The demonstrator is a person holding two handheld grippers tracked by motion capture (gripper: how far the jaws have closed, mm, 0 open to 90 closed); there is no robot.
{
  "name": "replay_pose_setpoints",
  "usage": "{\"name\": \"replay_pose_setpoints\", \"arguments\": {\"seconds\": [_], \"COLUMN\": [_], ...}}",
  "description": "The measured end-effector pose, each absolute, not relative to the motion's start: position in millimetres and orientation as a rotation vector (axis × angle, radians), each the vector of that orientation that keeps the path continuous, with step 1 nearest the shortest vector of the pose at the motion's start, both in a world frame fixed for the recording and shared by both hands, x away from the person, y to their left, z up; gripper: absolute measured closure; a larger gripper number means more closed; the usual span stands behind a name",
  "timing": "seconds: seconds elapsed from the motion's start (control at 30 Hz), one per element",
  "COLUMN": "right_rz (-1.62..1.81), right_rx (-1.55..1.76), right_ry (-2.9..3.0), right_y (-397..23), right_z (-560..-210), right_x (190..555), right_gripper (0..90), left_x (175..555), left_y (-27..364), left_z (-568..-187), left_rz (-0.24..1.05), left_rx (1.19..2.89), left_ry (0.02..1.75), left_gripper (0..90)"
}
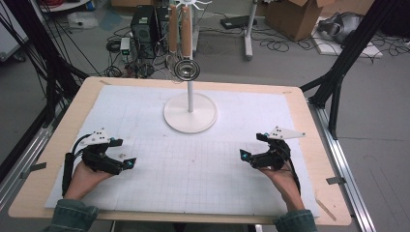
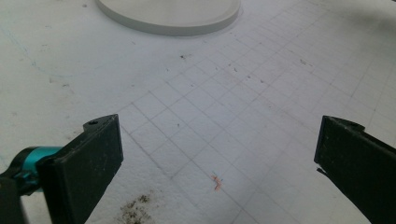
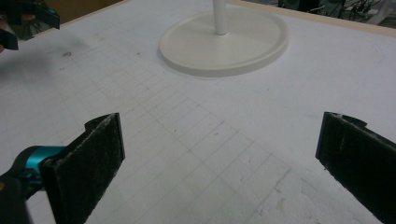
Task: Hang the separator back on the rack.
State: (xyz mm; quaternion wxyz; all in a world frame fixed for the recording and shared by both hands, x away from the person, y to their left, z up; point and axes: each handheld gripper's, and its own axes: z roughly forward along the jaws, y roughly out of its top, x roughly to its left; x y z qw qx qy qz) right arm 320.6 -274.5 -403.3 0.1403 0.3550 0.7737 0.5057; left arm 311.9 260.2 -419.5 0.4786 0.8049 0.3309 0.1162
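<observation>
The white stand (image 1: 190, 113) is the reference landmark. It consists of a round base resting on the gridded white mat (image 1: 203, 164) near the far middle of the worktop (image 1: 319, 145), with a thin upright post rising from the base centre. A metal whisk (image 1: 186, 69) and two wooden handles (image 1: 179, 29) hang at the top of the post.

Left claw (image 1: 129, 163): located near and to the left of the stand base, well apart from it, on the person's side. Its jaws are spread wide. Nothing lies between them and they touch nothing; the left gripper view shows bare mat (image 2: 201, 121) between the two black jaws, with the edge of the stand base (image 2: 173, 21) at the top.

Right claw (image 1: 244, 155): located near and to the right of the stand base, also well apart from it. Its jaws are likewise spread wide and grip nothing. The right gripper view shows the stand base (image 3: 224, 44) ahead.

Each claw is held by one hand (image 1: 84, 176) just above the mat.
</observation>
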Motion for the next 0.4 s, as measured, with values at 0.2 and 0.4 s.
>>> {"name": "replay_pose_setpoints", "arguments": {"seconds": [0.2,0.4], "right_rz": [1.462,1.464], "right_rx": [1.040,1.046], "right_ry": [2.232,2.230], "right_y": [-276.0,-276.7], "right_z": [-410.1,-416.1], "right_x": [314.7,309.4], "right_gripper": [0.0,0.0], "left_x": [312.3,312.5], "left_y": [258.6,256.5], "left_z": [-421.5,-423.8], "left_rz": [0.281,0.273], "left_rx": [1.960,1.971], "left_ry": [0.813,0.812], "left_gripper": [1.7,1.7]}}
